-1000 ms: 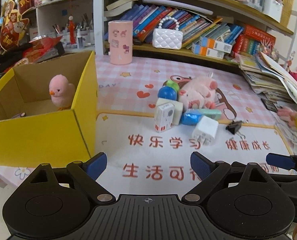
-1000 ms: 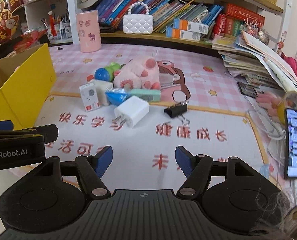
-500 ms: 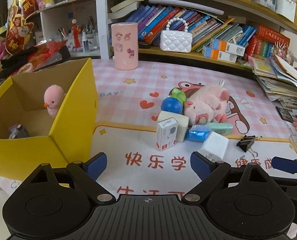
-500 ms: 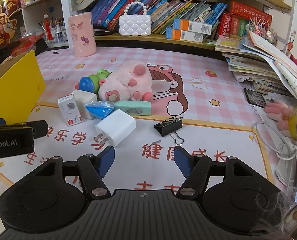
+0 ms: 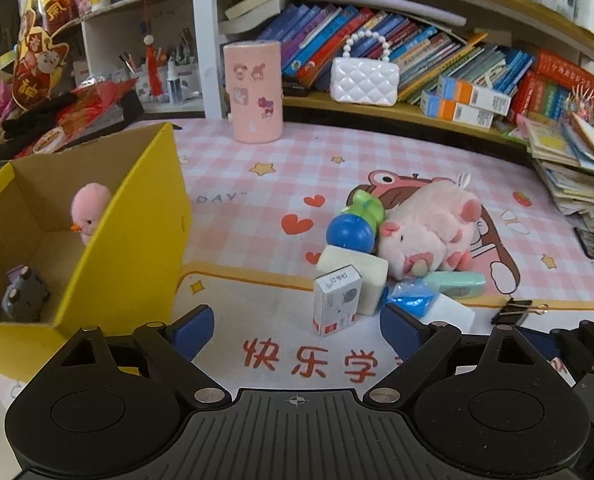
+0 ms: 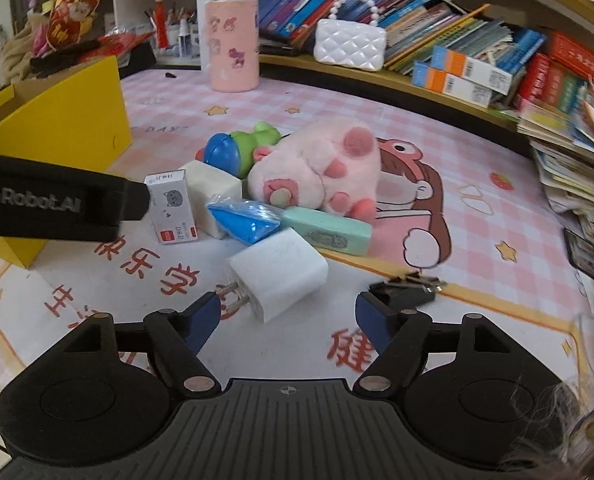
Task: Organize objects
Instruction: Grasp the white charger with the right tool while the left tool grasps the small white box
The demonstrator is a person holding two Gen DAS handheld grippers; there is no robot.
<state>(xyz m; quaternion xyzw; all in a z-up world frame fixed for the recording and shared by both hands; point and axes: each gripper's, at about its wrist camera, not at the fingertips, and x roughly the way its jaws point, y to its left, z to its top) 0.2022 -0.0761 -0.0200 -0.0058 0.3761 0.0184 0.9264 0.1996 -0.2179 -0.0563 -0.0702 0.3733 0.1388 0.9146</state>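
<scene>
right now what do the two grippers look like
Both are matte black plastic. The left gripper and right gripper each have a ribbed body with a small crosshair mark, two round hubs, silver pivot pins and blue pads on the jaws. The left one's side, in the right wrist view, carries white lettering ending "Robot.AI".

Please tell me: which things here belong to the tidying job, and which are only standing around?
For the job: yellow box; white charger; small staples box; pink plush pig; blue packet; mint case; binder clip.

Just lying about: pink cup; white handbag; books; paper stack.
</scene>
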